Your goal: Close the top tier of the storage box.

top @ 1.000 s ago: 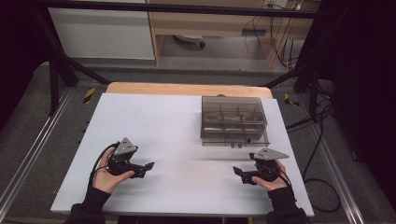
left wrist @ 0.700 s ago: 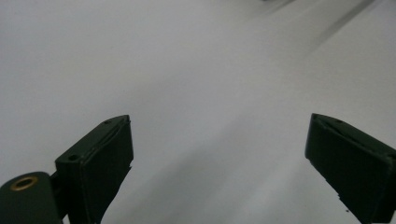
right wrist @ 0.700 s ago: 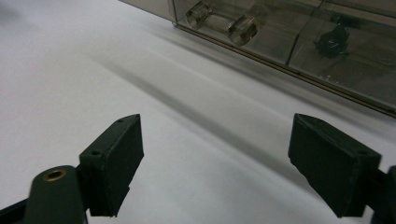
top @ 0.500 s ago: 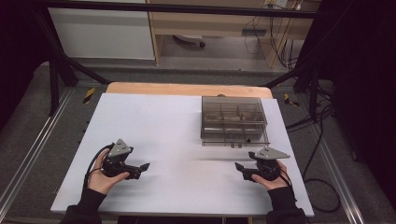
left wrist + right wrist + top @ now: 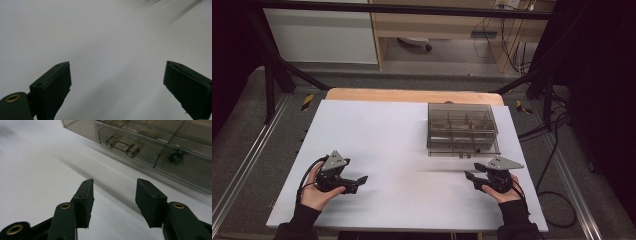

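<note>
A smoky clear plastic drawer box [image 5: 462, 129] stands on the white table [image 5: 387, 130], right of the middle. In the right gripper view the box [image 5: 155, 142] lies just ahead, with a clear bar handle [image 5: 122, 146] on one drawer and a small dark item [image 5: 176, 157] behind another front. My right gripper [image 5: 471, 179] rests in front of the box and points left. Its jaws [image 5: 115, 181] have just been closing, stand partly apart, and have nothing between them. My left gripper [image 5: 361, 181] lies at the front left, wide open [image 5: 116, 65] over bare table.
A wooden strip [image 5: 412, 95] edges the table's far side. Metal frame rails [image 5: 242, 170] run along both sides. Cables [image 5: 557, 150] hang off the right side, and shelving stands beyond the table.
The left hand has drifted a little to the left with its gripper. The right hand has kept its place.
</note>
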A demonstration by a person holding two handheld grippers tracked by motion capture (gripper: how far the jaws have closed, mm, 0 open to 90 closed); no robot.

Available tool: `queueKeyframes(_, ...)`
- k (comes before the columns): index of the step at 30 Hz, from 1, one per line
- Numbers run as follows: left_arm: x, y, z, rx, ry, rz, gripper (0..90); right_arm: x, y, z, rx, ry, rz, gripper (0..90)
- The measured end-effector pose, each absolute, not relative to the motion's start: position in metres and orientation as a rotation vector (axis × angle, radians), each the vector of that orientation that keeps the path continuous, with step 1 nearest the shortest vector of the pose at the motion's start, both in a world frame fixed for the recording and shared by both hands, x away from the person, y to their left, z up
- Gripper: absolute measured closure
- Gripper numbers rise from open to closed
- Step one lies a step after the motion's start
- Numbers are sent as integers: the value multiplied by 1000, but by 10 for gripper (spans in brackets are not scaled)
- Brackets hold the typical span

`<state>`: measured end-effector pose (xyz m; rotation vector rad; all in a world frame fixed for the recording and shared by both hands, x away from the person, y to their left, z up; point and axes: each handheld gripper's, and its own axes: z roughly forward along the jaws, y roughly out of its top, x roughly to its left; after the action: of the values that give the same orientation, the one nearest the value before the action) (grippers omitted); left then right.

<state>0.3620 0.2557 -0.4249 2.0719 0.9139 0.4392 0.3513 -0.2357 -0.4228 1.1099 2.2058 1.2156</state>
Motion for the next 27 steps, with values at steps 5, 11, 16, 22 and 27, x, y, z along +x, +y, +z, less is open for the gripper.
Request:
queueKeyframes(5, 361, 259, -427, 2073, 920, 442, 73, 352, -236, -422, 1110, 2204, 1211, 564)
queueKeyframes(11, 360, 262, -429, 2079, 927, 442, 72, 353, -236, -420, 1097, 2213, 1199, 672)
queueKeyframes(16, 360, 264, -429, 2076, 936, 444, 72, 353, -236, -419, 1098, 2212, 1196, 735)
queueKeyframes(22, 360, 266, -430, 2077, 941, 449, 72, 354, -236, -417, 1097, 2212, 1179, 793)
queueKeyframes(27, 360, 267, -430, 2075, 945, 445, 72, 355, -236, -415, 1110, 2207, 1178, 853)
